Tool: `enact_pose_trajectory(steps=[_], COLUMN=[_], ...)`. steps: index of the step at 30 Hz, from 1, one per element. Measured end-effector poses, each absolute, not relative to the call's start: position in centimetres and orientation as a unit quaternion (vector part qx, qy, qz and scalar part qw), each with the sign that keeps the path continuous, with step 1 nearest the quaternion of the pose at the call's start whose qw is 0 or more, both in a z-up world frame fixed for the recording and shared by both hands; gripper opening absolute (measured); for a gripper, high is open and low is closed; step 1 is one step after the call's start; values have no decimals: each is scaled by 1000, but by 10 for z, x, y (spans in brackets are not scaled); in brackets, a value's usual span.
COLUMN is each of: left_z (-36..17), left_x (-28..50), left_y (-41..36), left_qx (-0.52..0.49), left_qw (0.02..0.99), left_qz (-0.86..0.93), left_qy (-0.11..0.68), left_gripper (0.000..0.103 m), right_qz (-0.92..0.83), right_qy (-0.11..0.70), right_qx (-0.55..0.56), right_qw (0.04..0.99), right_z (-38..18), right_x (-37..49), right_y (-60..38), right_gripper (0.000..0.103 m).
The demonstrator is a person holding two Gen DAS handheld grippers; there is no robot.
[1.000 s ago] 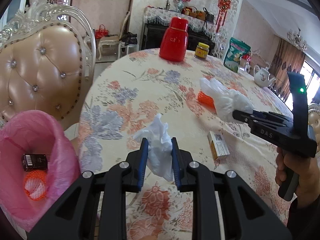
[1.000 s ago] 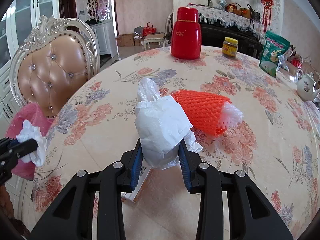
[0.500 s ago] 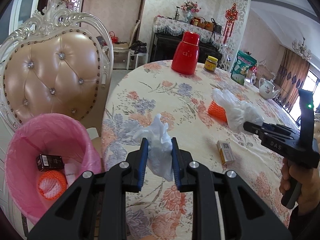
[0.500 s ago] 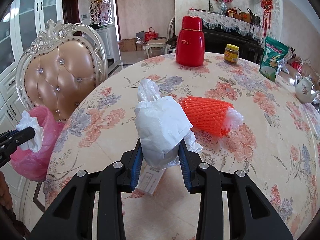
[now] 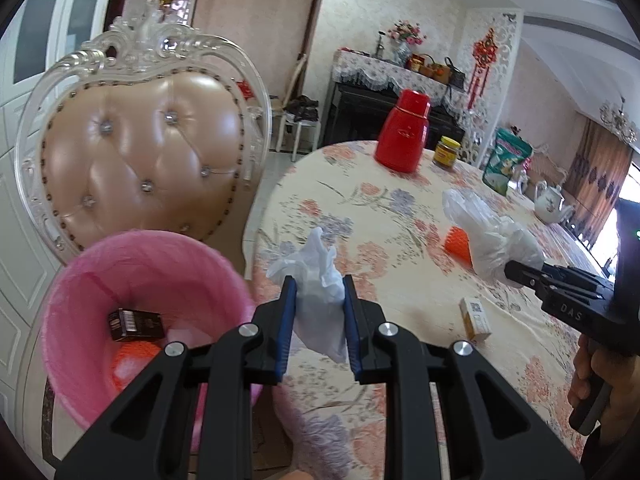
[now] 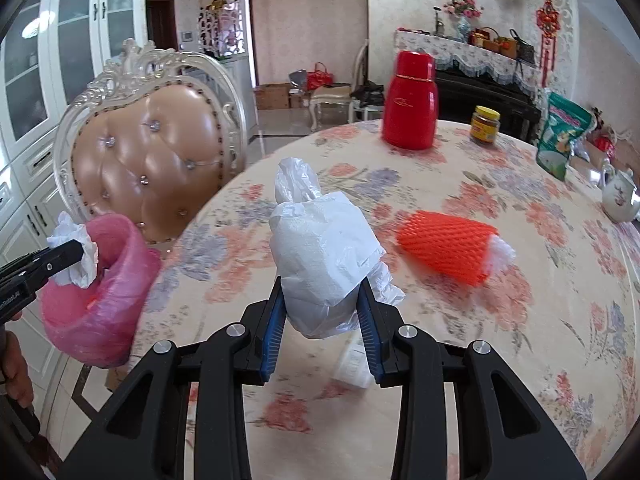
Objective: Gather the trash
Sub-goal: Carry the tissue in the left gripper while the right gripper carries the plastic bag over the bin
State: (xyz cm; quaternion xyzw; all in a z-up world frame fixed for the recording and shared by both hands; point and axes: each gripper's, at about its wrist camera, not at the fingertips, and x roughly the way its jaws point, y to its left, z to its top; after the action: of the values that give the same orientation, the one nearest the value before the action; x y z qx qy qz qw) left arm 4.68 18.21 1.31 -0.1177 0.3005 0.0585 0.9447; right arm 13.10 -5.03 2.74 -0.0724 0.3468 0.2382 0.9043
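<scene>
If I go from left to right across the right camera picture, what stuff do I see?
Crumpled tissue → pink bin → chair → white plastic bag → red thermos → orange foam net → jar → green bag → teapot.

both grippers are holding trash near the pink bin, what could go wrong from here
The crumpled tissue in the left gripper hangs beside the pink bin, over the table edge; released here, it would likely miss. The white plastic bag bulges beyond the right gripper fingers and could slip.

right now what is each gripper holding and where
Left gripper: crumpled tissue, pinched at its lower middle. Right gripper: white plastic bag, pinched at its bottom.
</scene>
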Motion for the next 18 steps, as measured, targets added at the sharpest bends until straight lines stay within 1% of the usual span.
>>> enact_pose_trajectory(steps=[18], left_z=[21], left_x=[-13], left_y=[257], left_qx=[-130], left_qw=[941], left_qz=[134], left_qy=[282], left_gripper=[22], right_qz=[321], right_qy=[333], right_qx=[-91], right_qw=[882], right_z=[42], right_x=[96], right_y=[44], right_gripper=[34])
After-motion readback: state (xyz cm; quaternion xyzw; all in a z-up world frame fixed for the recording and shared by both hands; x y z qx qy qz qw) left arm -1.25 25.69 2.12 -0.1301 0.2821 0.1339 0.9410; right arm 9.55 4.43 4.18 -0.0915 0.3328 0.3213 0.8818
